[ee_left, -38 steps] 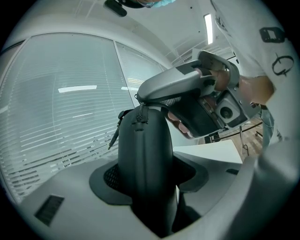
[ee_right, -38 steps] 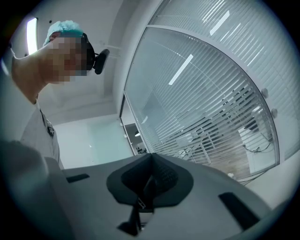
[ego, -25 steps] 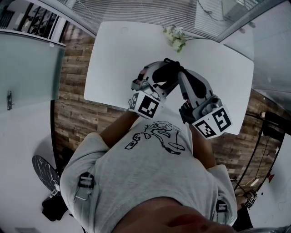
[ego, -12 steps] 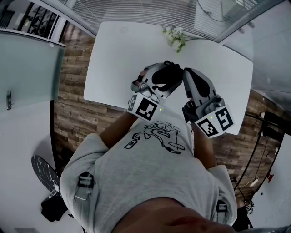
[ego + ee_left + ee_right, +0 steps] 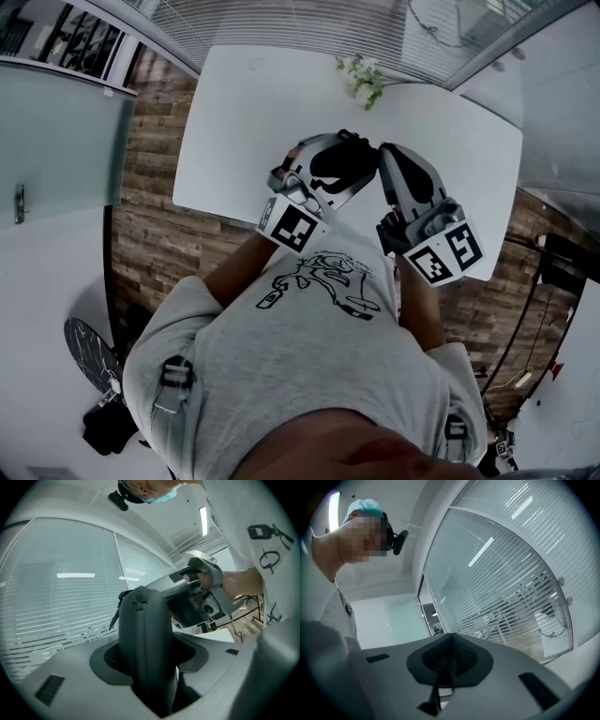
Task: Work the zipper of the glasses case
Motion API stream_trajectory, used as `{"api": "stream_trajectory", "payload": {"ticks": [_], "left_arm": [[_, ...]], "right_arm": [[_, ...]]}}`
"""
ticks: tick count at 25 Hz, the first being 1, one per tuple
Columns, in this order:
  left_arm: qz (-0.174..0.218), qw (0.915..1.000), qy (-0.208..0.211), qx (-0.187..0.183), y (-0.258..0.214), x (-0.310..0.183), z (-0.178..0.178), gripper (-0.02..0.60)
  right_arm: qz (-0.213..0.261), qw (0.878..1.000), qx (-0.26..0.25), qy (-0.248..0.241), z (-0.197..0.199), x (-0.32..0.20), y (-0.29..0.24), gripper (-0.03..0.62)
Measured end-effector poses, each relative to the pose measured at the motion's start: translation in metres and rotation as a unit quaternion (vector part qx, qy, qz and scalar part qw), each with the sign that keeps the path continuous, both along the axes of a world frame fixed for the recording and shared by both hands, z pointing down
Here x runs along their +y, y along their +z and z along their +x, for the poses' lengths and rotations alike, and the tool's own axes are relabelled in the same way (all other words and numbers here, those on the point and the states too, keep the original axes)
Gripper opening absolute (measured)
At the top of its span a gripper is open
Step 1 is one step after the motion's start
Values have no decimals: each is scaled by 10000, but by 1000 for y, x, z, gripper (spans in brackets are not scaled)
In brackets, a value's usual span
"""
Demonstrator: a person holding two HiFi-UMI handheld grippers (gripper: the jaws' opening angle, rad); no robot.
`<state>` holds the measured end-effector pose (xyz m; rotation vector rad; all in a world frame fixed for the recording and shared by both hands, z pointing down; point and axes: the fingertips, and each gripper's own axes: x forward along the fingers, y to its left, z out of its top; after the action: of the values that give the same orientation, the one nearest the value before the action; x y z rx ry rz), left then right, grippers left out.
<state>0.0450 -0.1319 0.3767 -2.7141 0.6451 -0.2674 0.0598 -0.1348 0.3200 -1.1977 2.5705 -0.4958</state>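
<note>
A black glasses case point(image 5: 349, 153) is held up over the white table, and my left gripper point(image 5: 328, 173) is shut on it. In the left gripper view the case point(image 5: 143, 630) stands upright between the jaws of the left gripper point(image 5: 149, 667). Its zipper seam runs over the top, and the zipper pull point(image 5: 115, 616) hangs free on the left side. My right gripper point(image 5: 386, 157) is just to the right of the case, a little apart from it. The right gripper point(image 5: 450, 660) has its jaws shut, and I see no case between them. It also shows behind the case as the right gripper point(image 5: 201, 595).
The white table point(image 5: 253, 122) stands on a wooden floor point(image 5: 155, 178), with a small bunch of flowers point(image 5: 361, 80) at its far edge. Glass walls with blinds point(image 5: 520, 573) close off the far side. The person's grey shirt point(image 5: 309, 347) fills the near part.
My right gripper's tip, which met the case's end a second ago, has drawn off a little to the right. The left gripper with the case has shifted slightly left and down.
</note>
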Motion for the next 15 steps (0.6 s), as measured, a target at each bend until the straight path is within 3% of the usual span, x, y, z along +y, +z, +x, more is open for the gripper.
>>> {"api": "stream_trajectory", "payload": {"ticks": [11,15], "left_arm": [[93,9997,127,175,-7,3,-1,252],[331,9984,275,356,-18,5,-1,252]], "right_arm": [[-104,9998,-53,-169,0,0,1,6],[-184,9994,-111,-261,-1,0,2,6]]}}
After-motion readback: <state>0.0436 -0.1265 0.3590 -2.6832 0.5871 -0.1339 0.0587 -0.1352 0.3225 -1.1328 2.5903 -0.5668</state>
